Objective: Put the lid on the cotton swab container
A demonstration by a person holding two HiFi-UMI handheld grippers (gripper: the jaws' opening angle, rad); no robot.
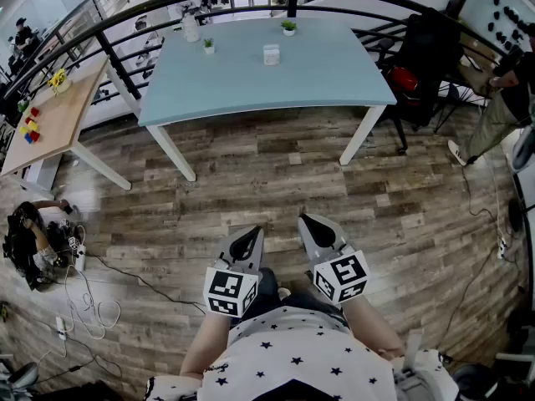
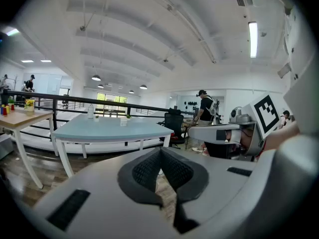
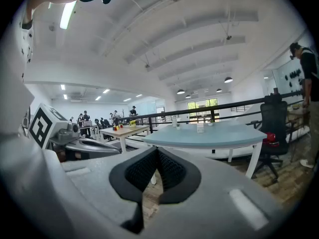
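Fingers [image 2: 144,171] closed, empty, on left gripper [image 1: 249,239], right gripper [image 1: 318,228], one table [image 1: 251,78], two plants [image 1: 208,45] [image 1: 288,27].

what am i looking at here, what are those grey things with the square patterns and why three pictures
No machine here: a person stands holding a tool in each hand. The head view looks down from a camera on their head: the left hand-held gripper and right hand-held gripper show above a wooden floor. The other two views ride on each gripper, looking along its jaws. Both are shut and hold nothing. Ahead stands a blue table bearing a small white container, two potted plants and a bottle.
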